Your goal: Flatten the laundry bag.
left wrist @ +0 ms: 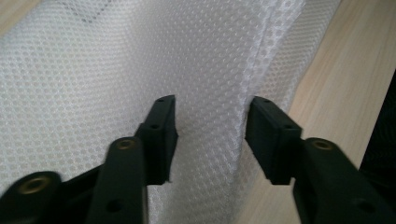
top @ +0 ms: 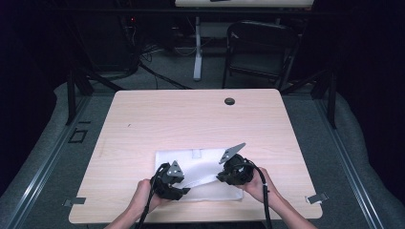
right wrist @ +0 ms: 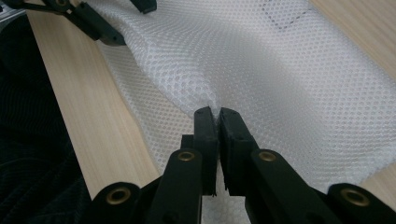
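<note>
The white mesh cloth [top: 200,174] at the desk's [top: 191,119] six o'clock looks light and limp, best pinched at its hemmed edge. The right gripper [right wrist: 218,114] is clamped on a fold; the left gripper [left wrist: 210,135] stands apart, straddling the raised edge without pressing.

A pale wood-grain worktop [top: 191,119] carries a white mesh cloth [top: 200,167] lying toward its near edge, well apart from the round cable hole [top: 229,101] at the far edge.
</note>
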`<state>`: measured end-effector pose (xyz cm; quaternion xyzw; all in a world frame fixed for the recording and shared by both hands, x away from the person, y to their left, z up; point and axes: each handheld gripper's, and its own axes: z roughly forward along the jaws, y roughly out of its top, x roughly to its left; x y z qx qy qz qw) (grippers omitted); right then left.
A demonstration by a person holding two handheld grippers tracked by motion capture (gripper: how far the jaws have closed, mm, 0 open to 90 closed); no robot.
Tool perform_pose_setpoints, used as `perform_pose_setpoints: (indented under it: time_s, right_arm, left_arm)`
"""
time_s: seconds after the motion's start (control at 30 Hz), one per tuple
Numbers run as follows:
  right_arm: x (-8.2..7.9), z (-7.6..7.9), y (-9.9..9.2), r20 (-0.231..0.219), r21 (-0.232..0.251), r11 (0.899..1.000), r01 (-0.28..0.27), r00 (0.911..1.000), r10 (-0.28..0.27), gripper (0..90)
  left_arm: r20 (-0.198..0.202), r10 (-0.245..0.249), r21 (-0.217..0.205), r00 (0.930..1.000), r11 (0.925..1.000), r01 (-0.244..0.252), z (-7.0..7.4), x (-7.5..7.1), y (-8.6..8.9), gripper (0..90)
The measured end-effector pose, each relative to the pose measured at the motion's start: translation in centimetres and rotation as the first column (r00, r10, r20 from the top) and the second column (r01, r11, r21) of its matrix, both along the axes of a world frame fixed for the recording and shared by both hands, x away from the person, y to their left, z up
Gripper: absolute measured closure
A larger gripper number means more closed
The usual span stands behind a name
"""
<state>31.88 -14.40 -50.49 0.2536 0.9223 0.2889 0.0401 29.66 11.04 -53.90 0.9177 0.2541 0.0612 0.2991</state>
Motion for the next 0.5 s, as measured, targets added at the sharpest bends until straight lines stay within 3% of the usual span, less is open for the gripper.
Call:
perform_pose_setpoints:
  time_s: [0.03,0.07,0.1,0.23,0.27,0.33,0.4,0.47,0.5]
  right_arm:
    - [0.0,0.0,0.0,0.002,0.001,1.000,-0.001,1.0000,0.001,86.5]
    - [-0.1,0.1,0.0,0.005,-0.010,1.000,-0.007,1.0000,0.007,86.2]
    - [-0.2,0.0,0.1,0.011,0.001,1.000,0.001,0.9999,-0.001,85.9]
    - [-0.4,0.0,0.2,0.020,-0.025,1.000,0.002,0.9998,-0.001,80.1]
    - [-0.6,-0.1,0.2,0.044,-0.027,1.000,0.003,0.9990,-0.002,72.1]
    - [-0.7,0.1,0.2,0.043,-0.022,1.000,0.012,0.9990,-0.011,55.4]
    - [-0.9,0.1,0.4,0.093,-0.042,0.998,0.039,0.9951,-0.035,46.5]
    - [-1.0,0.1,0.2,0.070,-0.049,0.998,0.026,0.9973,-0.022,37.5]
    - [-1.0,0.1,0.2,0.070,-0.049,0.998,0.026,0.9973,-0.022,37.5]
  left_arm:
    - [0.011,-0.008,0.008,0.9999,0.9999,0.008,0.0,-0.1,-0.1,69.1]
    - [0.019,-0.015,0.016,0.9997,0.9998,0.014,0.0,-0.2,-0.3,80.9]
    - [0.026,-0.016,0.025,0.9995,0.9996,0.015,0.0,-0.2,-0.4,83.5]
    - [0.023,-0.010,0.009,0.9997,0.9999,0.010,0.6,0.0,-0.4,86.7]
    - [0.014,-0.004,0.001,0.9999,1.0000,0.004,0.9,0.1,-0.4,86.7]
    - [0.015,-0.011,-0.014,0.9998,0.9998,0.011,1.4,0.3,-0.4,86.8]
    - [0.012,-0.025,-0.019,0.9996,0.9995,0.025,1.7,0.4,-0.3,86.8]
    - [0.020,-0.022,-0.029,0.9996,0.9993,0.022,2.5,0.7,-0.3,86.8]
    - [0.020,-0.022,-0.029,0.9996,0.9993,0.022,2.5,0.7,-0.3,86.8]
